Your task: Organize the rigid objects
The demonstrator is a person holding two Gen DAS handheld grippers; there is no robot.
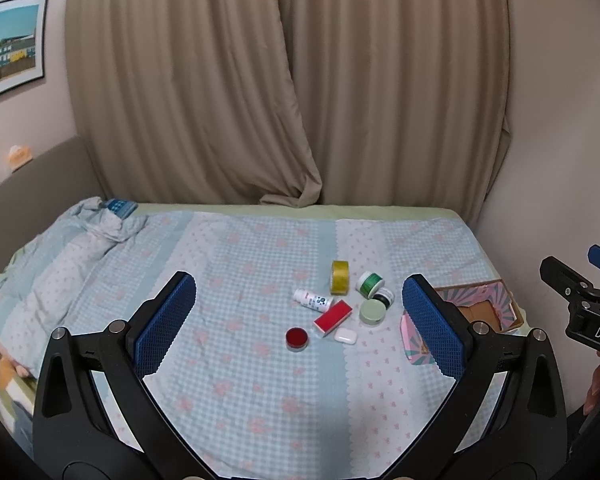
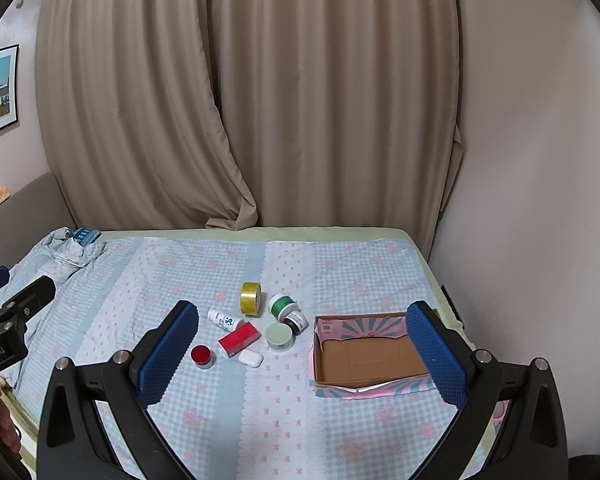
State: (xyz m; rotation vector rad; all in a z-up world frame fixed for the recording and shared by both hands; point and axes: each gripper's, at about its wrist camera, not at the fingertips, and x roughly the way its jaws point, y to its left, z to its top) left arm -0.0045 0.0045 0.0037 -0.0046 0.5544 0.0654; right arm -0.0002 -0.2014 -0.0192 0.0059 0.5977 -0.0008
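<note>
1. Nothing sorted yet, judging by the layout: cardboard box (image 2: 370,356) at lower right of the right wrist view, its brown floor bare, every loose item lying outside it on the bed (image 2: 340,264).
2. Left to do (a judgement only): presumably moving each item from the cluster just left of centre into the box, eight in all.
3. Counted in the cluster:
   - one roll of yellow tape (image 2: 251,298), standing on edge at the top;
   - one green-labelled jar (image 2: 282,306), on its side;
   - one black jar (image 2: 298,322), touching the green one;
   - one pale green round tin (image 2: 279,336);
   - one white bottle (image 2: 225,321), lying down;
   - one red block (image 2: 239,339);
   - one white case (image 2: 251,358);
   - one red-lidded jar (image 2: 202,356), lowest left.
4. One box only (pink and teal outside).
5. Left gripper (image 1: 300,324): spread wide, holding nothing, above the bed facing the cluster.
6. Right gripper (image 2: 302,350): likewise wide apart and empty, framing cluster and box.
</note>
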